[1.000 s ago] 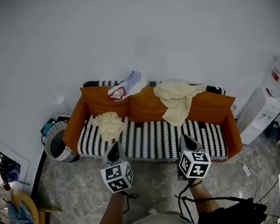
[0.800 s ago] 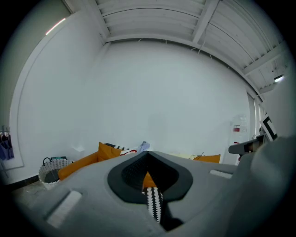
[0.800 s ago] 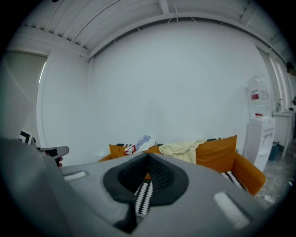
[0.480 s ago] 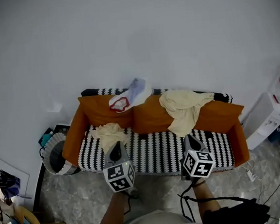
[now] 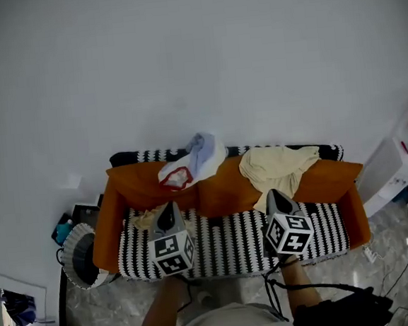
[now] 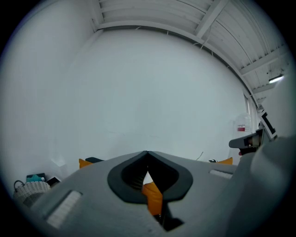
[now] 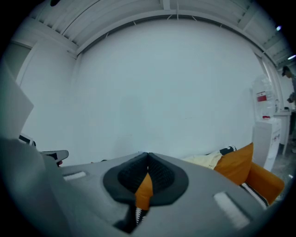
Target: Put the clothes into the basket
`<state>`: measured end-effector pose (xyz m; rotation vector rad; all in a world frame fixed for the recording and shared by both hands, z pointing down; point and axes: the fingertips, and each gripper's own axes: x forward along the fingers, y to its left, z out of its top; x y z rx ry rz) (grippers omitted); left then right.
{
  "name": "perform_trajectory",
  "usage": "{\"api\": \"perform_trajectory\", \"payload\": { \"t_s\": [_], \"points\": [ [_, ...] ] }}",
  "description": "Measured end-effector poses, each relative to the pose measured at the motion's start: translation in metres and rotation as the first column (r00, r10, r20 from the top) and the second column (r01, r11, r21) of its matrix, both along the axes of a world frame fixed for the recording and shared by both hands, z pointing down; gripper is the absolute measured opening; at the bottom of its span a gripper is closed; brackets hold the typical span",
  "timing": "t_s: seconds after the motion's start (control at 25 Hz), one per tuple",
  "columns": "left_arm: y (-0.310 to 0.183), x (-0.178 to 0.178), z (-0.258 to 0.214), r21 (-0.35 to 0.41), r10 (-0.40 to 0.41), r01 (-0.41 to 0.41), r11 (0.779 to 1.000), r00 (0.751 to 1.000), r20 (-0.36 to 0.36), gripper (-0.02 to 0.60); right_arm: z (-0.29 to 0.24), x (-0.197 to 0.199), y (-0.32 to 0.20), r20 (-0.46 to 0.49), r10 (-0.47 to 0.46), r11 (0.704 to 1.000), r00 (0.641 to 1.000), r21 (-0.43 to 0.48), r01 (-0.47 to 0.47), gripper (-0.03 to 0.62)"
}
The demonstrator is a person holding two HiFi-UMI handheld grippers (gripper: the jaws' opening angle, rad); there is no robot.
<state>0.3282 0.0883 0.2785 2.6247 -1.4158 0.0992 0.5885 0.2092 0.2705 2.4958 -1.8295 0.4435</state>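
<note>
Clothes are lying spread over the orange sofa (image 5: 224,192), which is standing against the white wall (image 5: 196,67) and carrying a black-and-white striped cover (image 5: 232,238) on its seat. The large cream garment (image 5: 279,168) is hanging over the right part of the backrest. The blue-and-white garment (image 5: 202,154), with a red patch showing on it, is draping over the middle of the backrest. The small cream garment (image 5: 146,218) is sitting on the left of the seat, partly hidden behind the left claw (image 5: 169,206). The woven basket (image 5: 71,268) is standing on the floor just beside the sofa's left arm, apart from all three pieces. Both the left claw and the right claw (image 5: 273,194) are pointing toward the sofa above the seat, each with its jaws pressing tip to tip and gripping nothing.
</note>
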Motion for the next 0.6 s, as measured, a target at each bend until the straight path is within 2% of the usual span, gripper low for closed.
{"api": "perform_trajectory", "payload": {
  "t_s": [0.24,0.4,0.6],
  "points": [
    [-0.040,0.024,0.024,-0.053,0.029,-0.028,0.998,0.999,0.014,-0.005,0.026,0.024,-0.028,-0.005,0.035,0.996,0.999,-0.081,-0.036,0.002],
    [-0.055,0.044,0.036,-0.076,0.023,-0.020,0.997,0.999,0.049,-0.005,0.040,0.046,-0.052,0.018,0.017,0.994,1.000,-0.105,-0.015,0.002],
    [-0.068,0.080,0.045,-0.135,0.036,-0.033,0.990,0.999,0.017,-0.005,0.040,0.078,-0.065,0.009,0.032,0.992,0.999,-0.120,-0.030,0.002]
  ]
}}
